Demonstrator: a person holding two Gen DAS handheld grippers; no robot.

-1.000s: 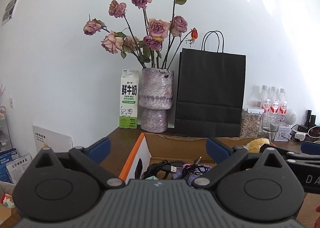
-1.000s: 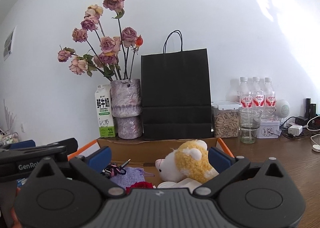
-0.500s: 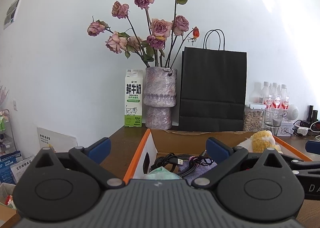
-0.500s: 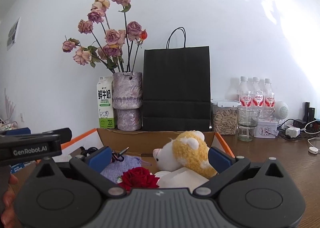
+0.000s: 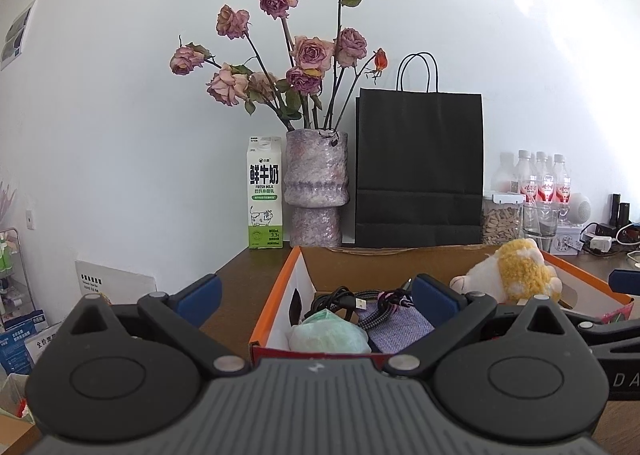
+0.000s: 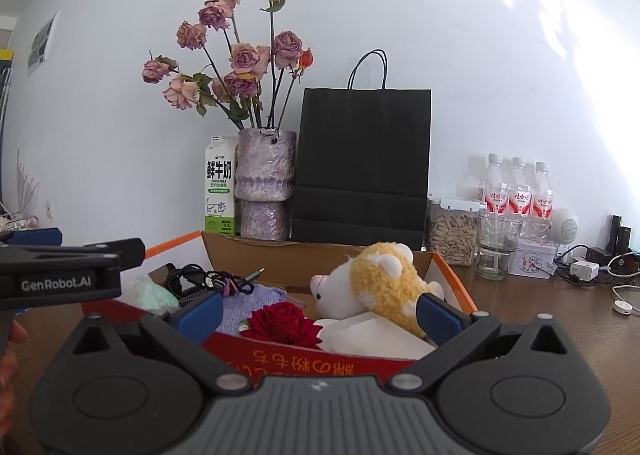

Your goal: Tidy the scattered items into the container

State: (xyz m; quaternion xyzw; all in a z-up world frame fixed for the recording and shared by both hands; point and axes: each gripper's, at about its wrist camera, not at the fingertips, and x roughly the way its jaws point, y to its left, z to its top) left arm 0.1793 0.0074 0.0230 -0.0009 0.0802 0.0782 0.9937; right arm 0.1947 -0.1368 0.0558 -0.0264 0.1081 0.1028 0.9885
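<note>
Both grippers are held level, side by side, the left gripper (image 5: 316, 289) and right gripper (image 6: 320, 305) each with jaws spread wide and nothing between the blue pads

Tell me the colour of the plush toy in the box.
The plush toy is yellow and white with a pink snout, clearest in the right wrist view.

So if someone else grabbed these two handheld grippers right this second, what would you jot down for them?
Left gripper: open, empty, in front of the box's near left corner.
Right gripper: open, empty, at the box's near edge.
In the cardboard box: plush toy, red rose, black cables, purple cloth, pale green bundle, white paper.
Done: these items are in the box.
Left: none seen outside it on the table; check out of view.
</note>
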